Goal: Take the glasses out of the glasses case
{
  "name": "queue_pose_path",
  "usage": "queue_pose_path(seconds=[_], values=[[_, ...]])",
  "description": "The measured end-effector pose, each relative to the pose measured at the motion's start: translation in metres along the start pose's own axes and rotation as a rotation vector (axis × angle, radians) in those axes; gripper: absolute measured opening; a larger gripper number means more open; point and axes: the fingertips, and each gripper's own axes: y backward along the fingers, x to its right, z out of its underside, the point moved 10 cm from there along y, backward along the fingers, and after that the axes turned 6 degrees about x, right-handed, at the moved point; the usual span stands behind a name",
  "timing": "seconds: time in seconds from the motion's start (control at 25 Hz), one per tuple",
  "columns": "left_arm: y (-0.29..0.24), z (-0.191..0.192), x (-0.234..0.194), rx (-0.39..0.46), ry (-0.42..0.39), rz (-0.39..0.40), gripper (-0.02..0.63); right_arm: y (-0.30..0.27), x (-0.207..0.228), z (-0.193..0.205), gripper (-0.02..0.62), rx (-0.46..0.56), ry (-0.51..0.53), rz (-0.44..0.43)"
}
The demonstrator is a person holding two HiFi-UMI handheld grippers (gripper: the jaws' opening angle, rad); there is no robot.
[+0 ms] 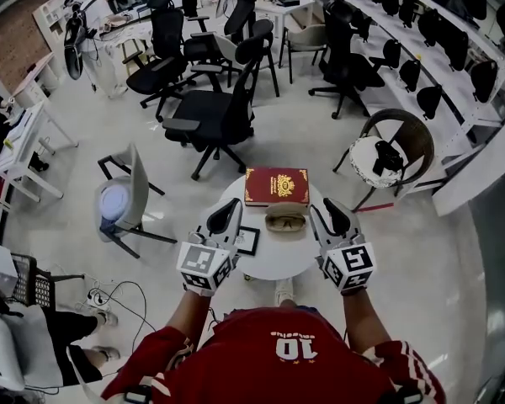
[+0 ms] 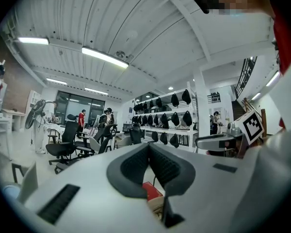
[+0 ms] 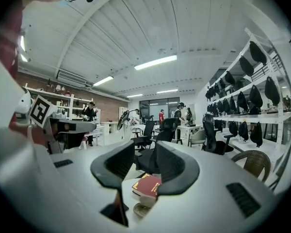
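The tan glasses case (image 1: 285,220) lies mid-worktop (image 1: 273,263), a red box (image 1: 276,185) at its 12 o'clock. The left gripper (image 1: 225,213) flanks it at 9 o'clock, fingers closed and empty; the right gripper (image 1: 331,215) at 3 o'clock has fingers spread on nothing, seemingly readied to grasp

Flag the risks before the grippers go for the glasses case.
1. The glasses case lies loose on a small round table; a one-sided push could slide it into the red book or toward the edge.
2. The left gripper is shut, the right gripper open and empty; neither steadies the case yet, so prying it open may flip it.
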Motion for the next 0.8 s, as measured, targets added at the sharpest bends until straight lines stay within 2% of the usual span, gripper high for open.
queue_pose_path(seconds=[0.52,0.8], values=[[-0.011,0.024,-0.005,-0.039,0.028,0.004,0.009,-0.023,0.024,0.067,0.124,-0.145,0.066,0.011],[-0.016,0.04,-0.008,-0.066,0.045,-0.007,0.009,-0.042,0.031,0.123,0.124,-0.284,0.129,-0.043]])
